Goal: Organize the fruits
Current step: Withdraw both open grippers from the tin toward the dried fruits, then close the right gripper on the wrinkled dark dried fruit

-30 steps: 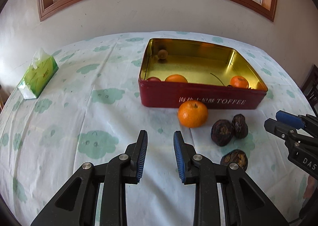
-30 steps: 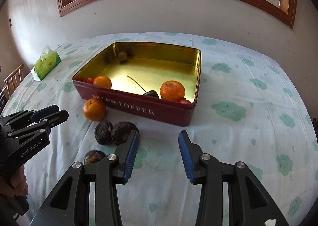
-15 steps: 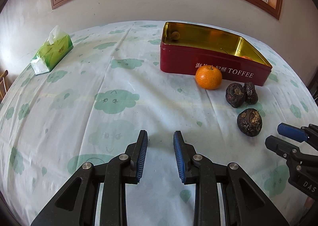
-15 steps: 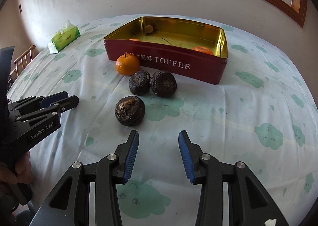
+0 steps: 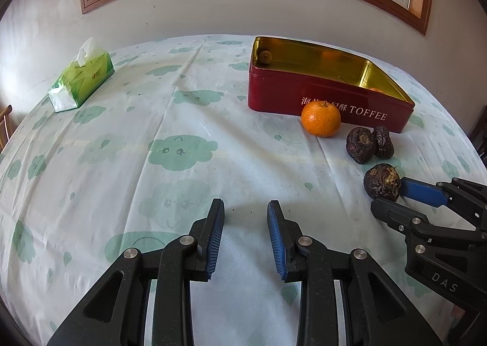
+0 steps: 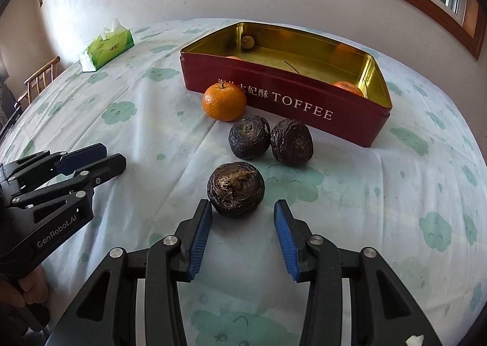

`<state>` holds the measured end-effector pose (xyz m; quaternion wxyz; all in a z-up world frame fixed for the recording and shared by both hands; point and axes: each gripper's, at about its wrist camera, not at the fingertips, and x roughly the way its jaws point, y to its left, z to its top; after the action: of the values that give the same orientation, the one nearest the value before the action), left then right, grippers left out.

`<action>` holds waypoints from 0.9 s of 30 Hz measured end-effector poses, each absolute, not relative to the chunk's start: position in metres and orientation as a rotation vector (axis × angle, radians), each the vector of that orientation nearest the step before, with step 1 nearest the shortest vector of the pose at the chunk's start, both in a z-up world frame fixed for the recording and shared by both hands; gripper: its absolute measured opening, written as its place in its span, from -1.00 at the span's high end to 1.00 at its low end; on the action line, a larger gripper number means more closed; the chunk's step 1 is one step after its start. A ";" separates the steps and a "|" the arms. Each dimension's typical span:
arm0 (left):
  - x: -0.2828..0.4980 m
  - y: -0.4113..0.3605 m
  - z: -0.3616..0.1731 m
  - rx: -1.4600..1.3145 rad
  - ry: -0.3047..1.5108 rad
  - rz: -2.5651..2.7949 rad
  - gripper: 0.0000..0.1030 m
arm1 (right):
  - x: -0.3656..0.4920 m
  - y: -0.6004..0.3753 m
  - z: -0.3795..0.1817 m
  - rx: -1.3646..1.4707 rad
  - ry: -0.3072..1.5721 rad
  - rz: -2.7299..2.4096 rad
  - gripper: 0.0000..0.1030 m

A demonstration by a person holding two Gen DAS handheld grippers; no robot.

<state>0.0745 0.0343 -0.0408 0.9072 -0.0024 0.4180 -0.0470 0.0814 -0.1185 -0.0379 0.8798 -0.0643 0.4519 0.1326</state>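
A red toffee tin with a gold inside holds a few oranges and a small brown fruit. An orange lies on the cloth in front of it. Three dark wrinkled fruits lie nearby: two side by side and one nearer. My right gripper is open, its fingertips on either side of the near dark fruit's front, low over the cloth. My left gripper is open and empty over bare cloth, left of the fruits.
The table has a white cloth with green cloud prints. A green tissue pack lies at the far left. A wooden chair stands past the table's left edge. A wall and window run behind.
Both grippers have drawn back from the tin and dropped lower. The right gripper has then closed in on the near dark fruit, which now sits at its fingertips. Both stay open.
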 end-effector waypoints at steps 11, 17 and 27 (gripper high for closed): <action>0.074 0.033 -0.041 0.000 0.861 -0.094 0.38 | 0.083 -0.116 -0.038 -0.137 0.924 0.276 0.32; 0.074 0.032 -0.041 0.004 0.861 -0.091 0.37 | 0.082 -0.142 -0.039 -0.100 0.925 0.218 0.32; 0.085 0.024 -0.040 0.032 0.869 -0.103 0.37 | 0.095 -0.191 -0.040 -0.062 0.915 0.114 0.32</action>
<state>0.0855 0.0241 -0.0401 0.9057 0.0157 0.4208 -0.0499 0.0945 -0.1906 -0.0405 0.8951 -0.0299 0.4415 0.0550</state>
